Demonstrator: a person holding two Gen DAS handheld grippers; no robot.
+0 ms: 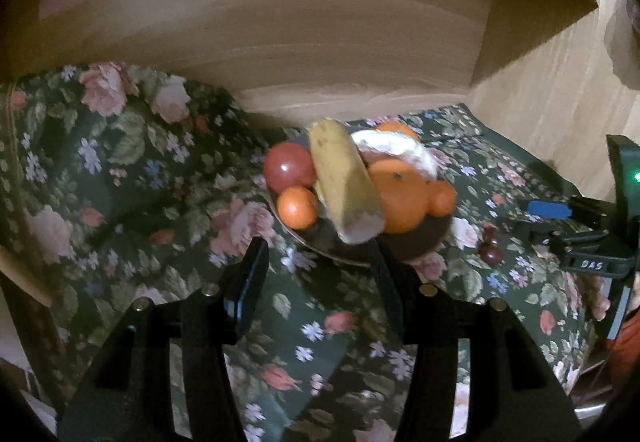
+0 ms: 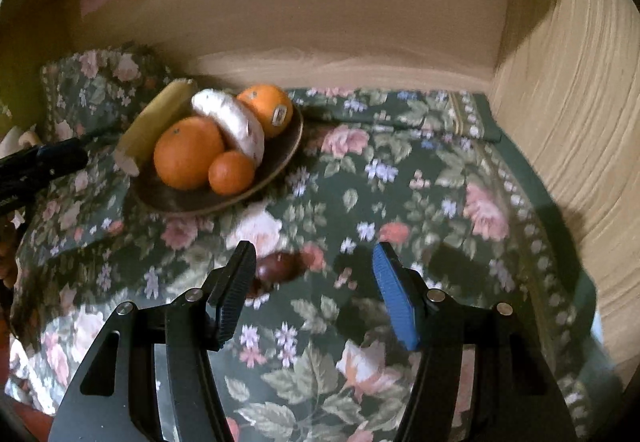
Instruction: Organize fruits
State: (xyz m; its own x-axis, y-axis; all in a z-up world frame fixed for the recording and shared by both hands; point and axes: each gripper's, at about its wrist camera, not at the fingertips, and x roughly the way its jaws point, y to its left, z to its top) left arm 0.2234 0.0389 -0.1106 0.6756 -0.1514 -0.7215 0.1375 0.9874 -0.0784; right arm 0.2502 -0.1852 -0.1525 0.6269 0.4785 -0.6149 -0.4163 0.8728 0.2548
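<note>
While the left wrist view is up: your left gripper point(image 1: 320, 278) has its jaws partly apart with nothing between them, hanging over the dark green floral tablecloth point(image 1: 120, 170) just short of the shallow brown dish point(image 1: 424, 246). That dish already carries the red tomato-like round fruit point(image 1: 289, 167), the small orange mandarin point(image 1: 297, 207), the long yellow banana-like piece point(image 1: 344, 182), the big orange point(image 1: 400, 198) and a pale white curved piece point(image 1: 400, 150). Two small dark red-brown round fruits point(image 1: 491, 247) lie loose on the cloth just right of the dish, near your right gripper point(image 1: 548, 210). Judging by that, those strays are the step in hand. Keep the left claw clear of the dish rim; it's loaded high and the banana overhangs the front edge.

Right wrist view: the right claw point(image 2: 314, 282) is also partly spread and holds nothing. The dark fruits sit on the cloth just beside the black left finger point(image 2: 234, 290), not centred in the gap. Shift left until they sit mid-gap, then drop and close gently; they look small and round, so likely to roll or squirt out. The picture is blurred, so I can't tell if it's two fruits touching or one joined pair. Watch the cloth folds; pinching fabric would tug the dish.
</note>
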